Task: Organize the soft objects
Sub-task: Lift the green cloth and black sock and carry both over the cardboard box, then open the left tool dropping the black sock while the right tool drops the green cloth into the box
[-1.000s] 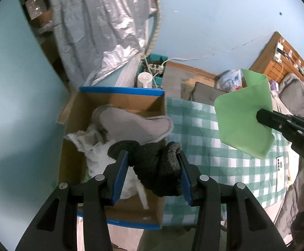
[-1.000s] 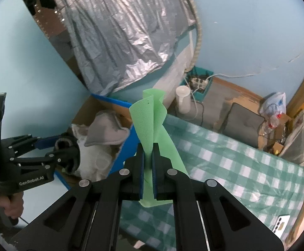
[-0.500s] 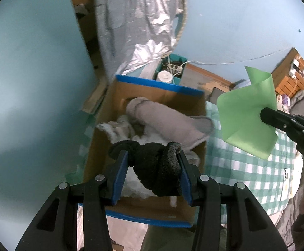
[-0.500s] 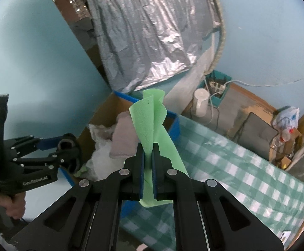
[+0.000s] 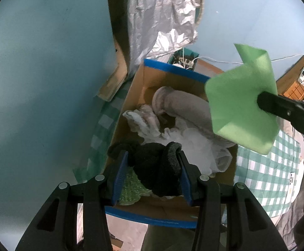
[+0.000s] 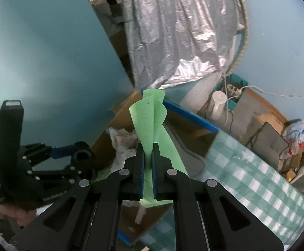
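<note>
Both grippers have swung farther over the cardboard box (image 5: 152,81) since a second ago, and the green sheet (image 5: 241,102) now hangs above its right side instead of over the checked cloth (image 5: 264,175). Left gripper (image 5: 153,171) stays clamped on a bunched black knit piece (image 5: 158,167), held over the box's near end. Right gripper (image 6: 148,167) keeps its blue pads pinched narrow on the green sheet (image 6: 149,123), which curls upward past the fingers and trails below them.

Inside the blue-edged box lie a long grey fabric piece (image 5: 185,104) along the far side, crumpled white cloth (image 5: 145,121) beside it, a filmy white plastic bag (image 5: 197,144) in the middle, and a patch of green bubble wrap (image 5: 131,190) at the near end under the left gripper. A silver foil cover (image 6: 179,35) hangs on the wall behind the box, which stands just beside the checked cloth.
</note>
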`<state>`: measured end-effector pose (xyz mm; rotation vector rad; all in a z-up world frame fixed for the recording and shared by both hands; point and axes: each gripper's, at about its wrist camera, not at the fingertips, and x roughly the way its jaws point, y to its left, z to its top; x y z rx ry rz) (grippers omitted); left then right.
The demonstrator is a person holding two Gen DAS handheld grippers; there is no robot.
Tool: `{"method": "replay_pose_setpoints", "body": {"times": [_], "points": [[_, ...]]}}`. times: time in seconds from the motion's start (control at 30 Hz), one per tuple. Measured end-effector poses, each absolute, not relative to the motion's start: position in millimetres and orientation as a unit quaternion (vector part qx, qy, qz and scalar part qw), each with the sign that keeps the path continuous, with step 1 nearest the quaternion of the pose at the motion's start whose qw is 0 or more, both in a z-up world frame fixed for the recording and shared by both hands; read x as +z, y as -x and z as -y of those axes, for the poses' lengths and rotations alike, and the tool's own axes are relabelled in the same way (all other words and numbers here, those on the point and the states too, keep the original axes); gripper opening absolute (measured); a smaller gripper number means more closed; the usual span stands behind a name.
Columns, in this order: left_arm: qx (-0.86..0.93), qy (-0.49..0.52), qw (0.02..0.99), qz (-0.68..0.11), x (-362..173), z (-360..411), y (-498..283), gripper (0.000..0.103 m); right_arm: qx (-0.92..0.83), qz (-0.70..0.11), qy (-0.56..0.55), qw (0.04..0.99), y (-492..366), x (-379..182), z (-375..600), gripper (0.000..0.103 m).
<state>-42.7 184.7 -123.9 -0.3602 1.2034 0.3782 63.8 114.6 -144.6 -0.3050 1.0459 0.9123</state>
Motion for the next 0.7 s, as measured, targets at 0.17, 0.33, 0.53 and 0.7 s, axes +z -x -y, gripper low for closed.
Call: {"method": "replay_pose_setpoints", "body": {"times": [0.17,0.33,0.53,0.7], "points": [[0.168,0.18,0.787,-0.566,-137.5,-193.5,43.1,0.048,0.42,-0.485,0.159,0.75,-61.8,-157.0,-140.2,0.006],[0.162,0.189,0.774,-0.583,-154.6,-198.0,38.9,0.053,0.421,-0.497,0.166,0.74,-62.8,-168.6,-153.6,0.006],[0.165,0.187,0.774,-0.582,-156.0,-199.9,39.6,0.077,0.414,-0.499,0.168,0.742,-62.8,-171.8,-157.4,0.015],[0.164,0.178,0.777,-0.581,-151.3,-199.7,42.0,0.078,0.407,-0.495,0.169,0.749,-62.8,-167.6,-155.7,0.039]]}}
